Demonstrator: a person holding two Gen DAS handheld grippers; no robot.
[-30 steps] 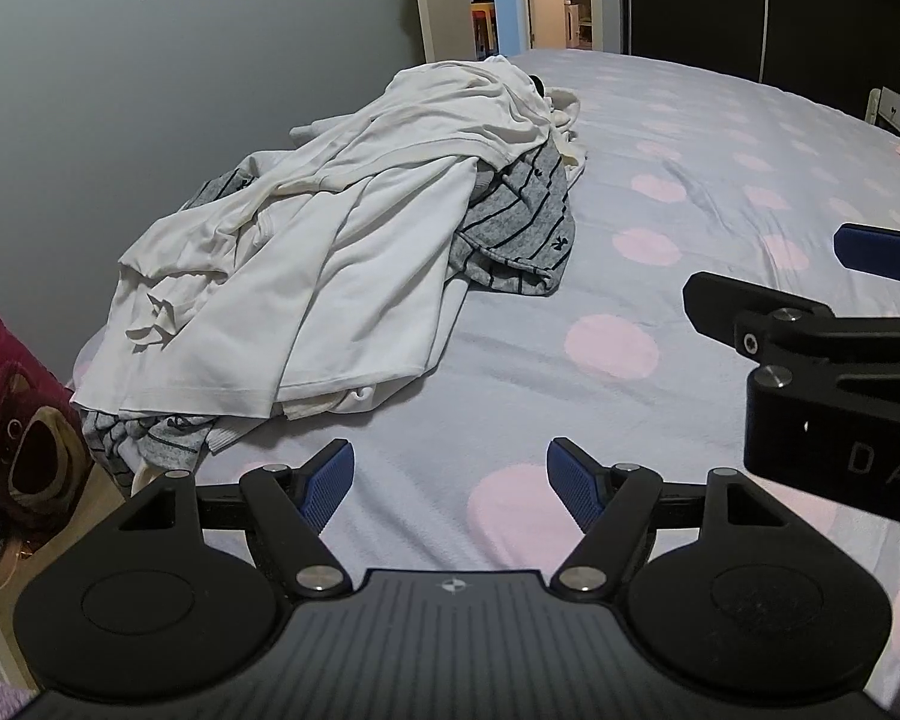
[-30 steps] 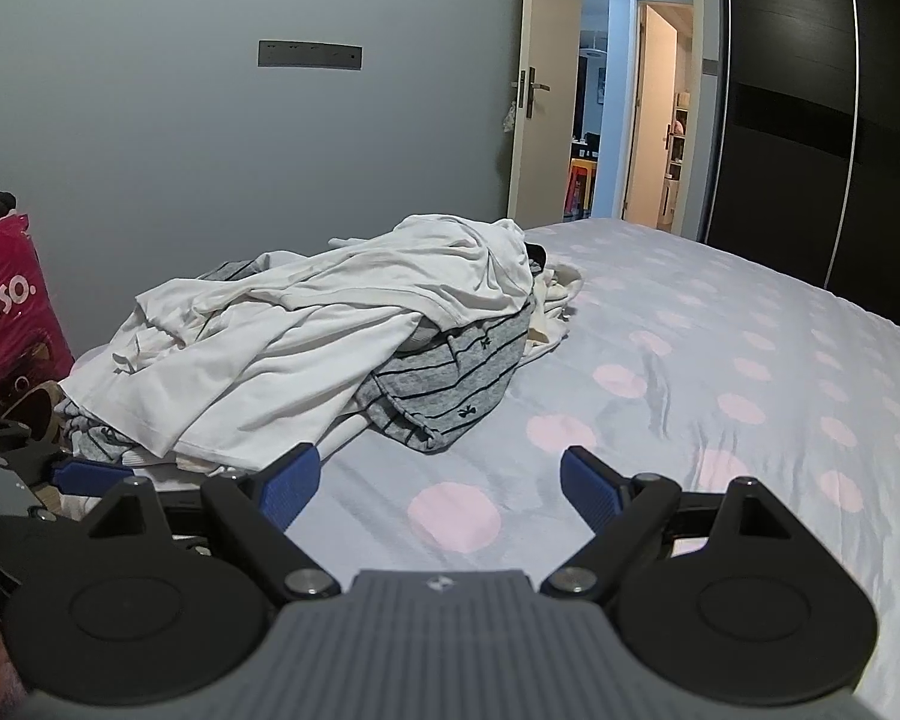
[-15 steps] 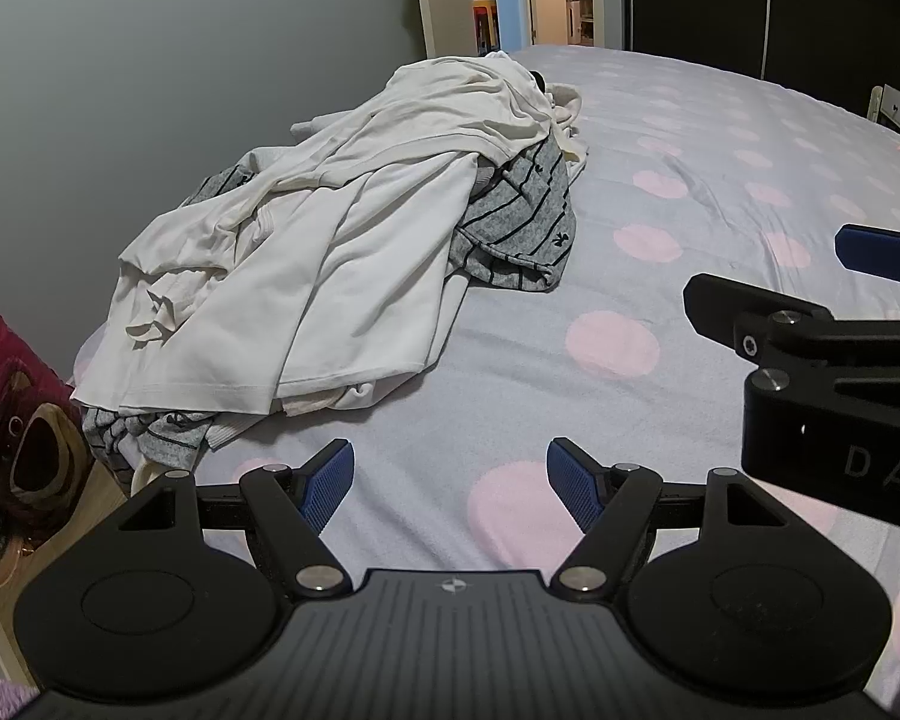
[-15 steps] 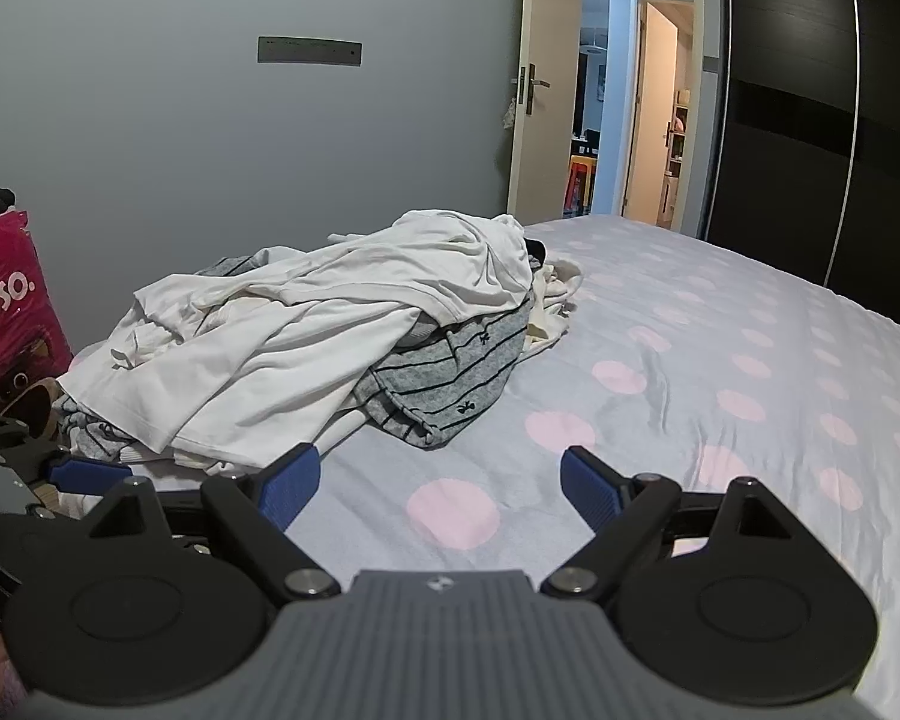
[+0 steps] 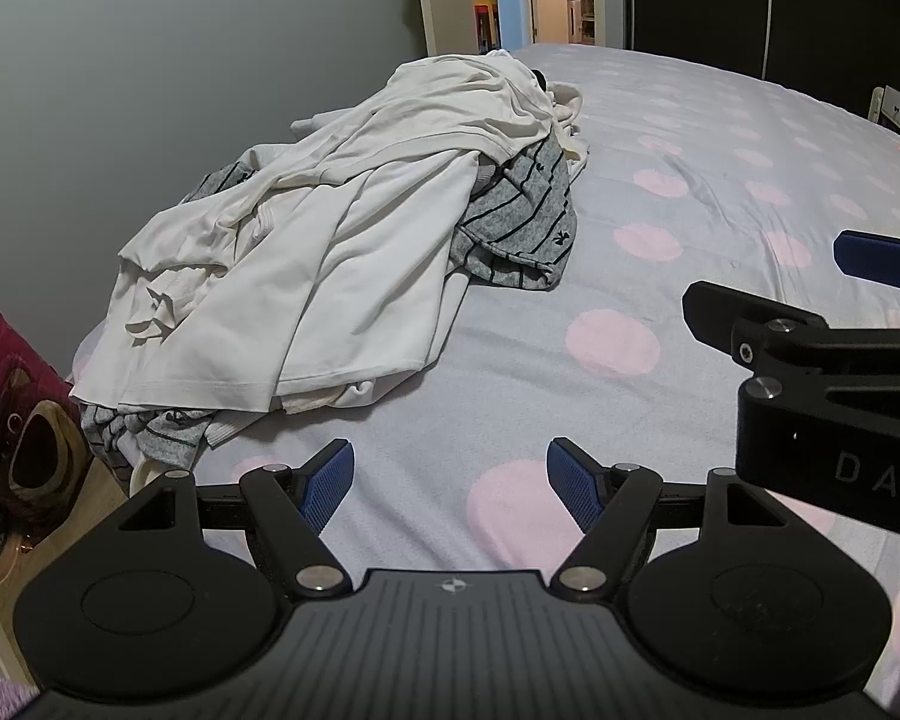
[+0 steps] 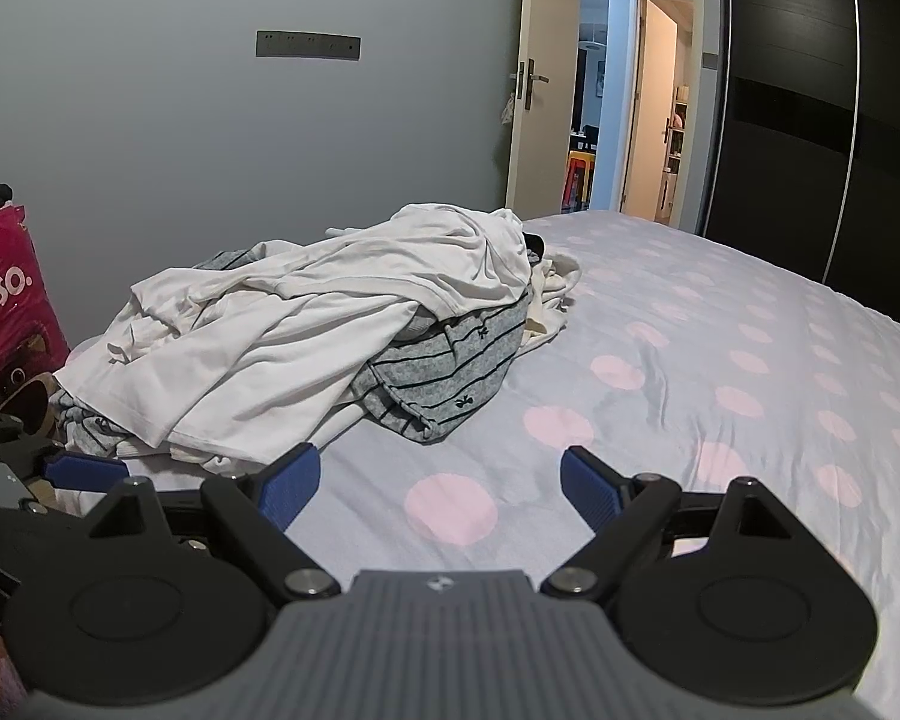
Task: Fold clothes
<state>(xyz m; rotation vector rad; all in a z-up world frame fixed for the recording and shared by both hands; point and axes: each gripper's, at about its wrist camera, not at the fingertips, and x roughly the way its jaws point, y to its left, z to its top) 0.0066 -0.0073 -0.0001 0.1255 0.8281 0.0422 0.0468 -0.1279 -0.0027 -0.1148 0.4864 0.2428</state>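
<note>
A heap of clothes lies on the bed along its left edge: white shirts (image 5: 342,252) on top and a grey striped garment (image 5: 522,228) under them at the right. The heap also shows in the right wrist view, the white shirts (image 6: 306,324) over the grey striped garment (image 6: 450,372). My left gripper (image 5: 450,483) is open and empty above the bed, short of the heap's near hem. My right gripper (image 6: 441,483) is open and empty, to the right of the left one and short of the heap. The right gripper's body shows at the right in the left wrist view (image 5: 834,384).
The bed (image 5: 690,192) has a grey sheet with pink dots and stretches far to the right. A pink bag with a bear print (image 5: 12,420) stands on the floor left of the bed. A grey wall, an open door (image 6: 606,120) and a dark wardrobe (image 6: 810,120) are behind.
Both grippers have drifted slightly toward the heap, which looks a little larger and lower in the frames. Both stay open.
</note>
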